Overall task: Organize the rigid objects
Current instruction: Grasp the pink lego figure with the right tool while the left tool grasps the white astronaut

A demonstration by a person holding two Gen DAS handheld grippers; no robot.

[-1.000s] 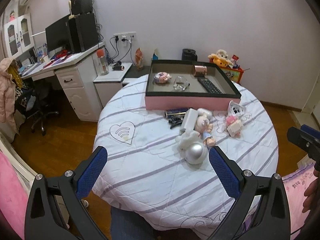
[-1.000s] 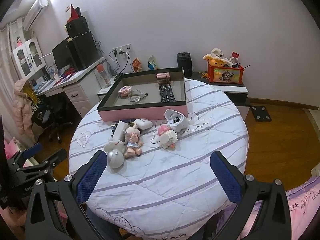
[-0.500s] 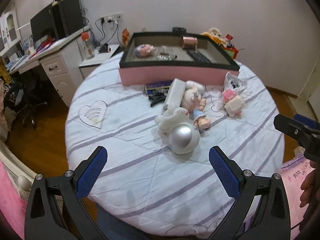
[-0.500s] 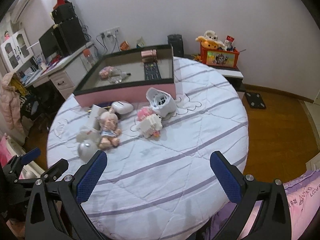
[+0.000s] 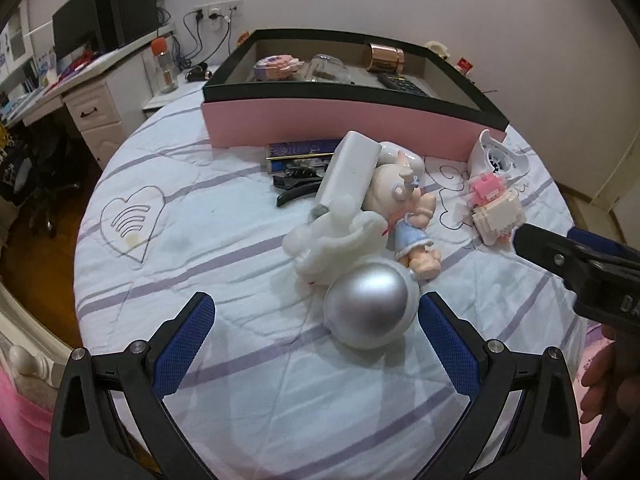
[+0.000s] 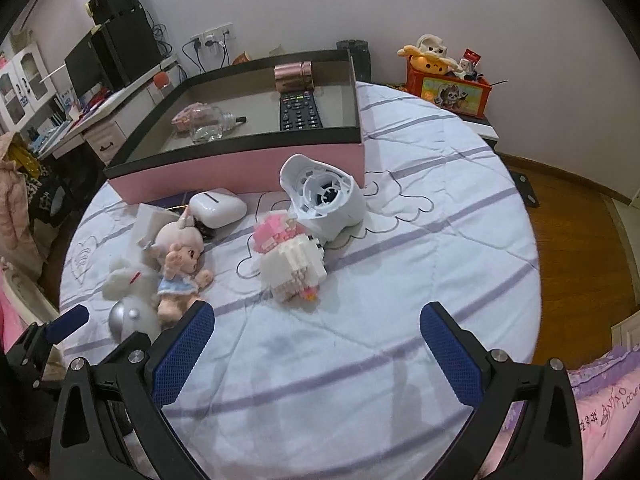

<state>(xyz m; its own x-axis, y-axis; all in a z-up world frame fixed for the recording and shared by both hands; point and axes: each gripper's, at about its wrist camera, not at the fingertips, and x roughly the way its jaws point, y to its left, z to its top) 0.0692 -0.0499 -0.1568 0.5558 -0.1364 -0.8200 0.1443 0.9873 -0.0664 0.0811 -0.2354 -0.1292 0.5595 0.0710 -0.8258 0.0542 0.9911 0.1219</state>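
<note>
The silver ball (image 5: 370, 307) sits low in the centre of the left wrist view, on the round desk (image 5: 240, 360) with its striped white cover, and it leans against a white winged figure (image 5: 336, 236) just behind it. It looks like the thing about to be picked. The left claw (image 5: 316, 346) is spread wide and holds nothing; its blue pads (image 5: 182, 346) flank the ball's near side, the right one almost level with the ball's edge, neither touching it. Beside the winged figure lies a small doll in a blue dress (image 5: 412, 220), then a white rectangular case (image 5: 348, 172) and, further toward the upper right, a pink-and-white block model (image 5: 496, 208) and a white fan-like housing (image 5: 498, 158). Behind them all, in the upper middle of the frame, stands the pink tray with a dark rim (image 5: 332, 128), which already holds a remote, a glass jar, a copper-coloured cylinder and a pink piece. The right claw (image 6: 316, 354) is likewise spread and empty, hanging low in its own view over bare cover, with the block model (image 6: 290, 264) nearest ahead of it. By my reading the step in hand is the reach for a first loose piece. Next, the left claw would need to move forward and lower until its pads straddle the ball's widest part, then close gently, since a smooth sphere may slip or roll and nudge the winged figure.
</note>
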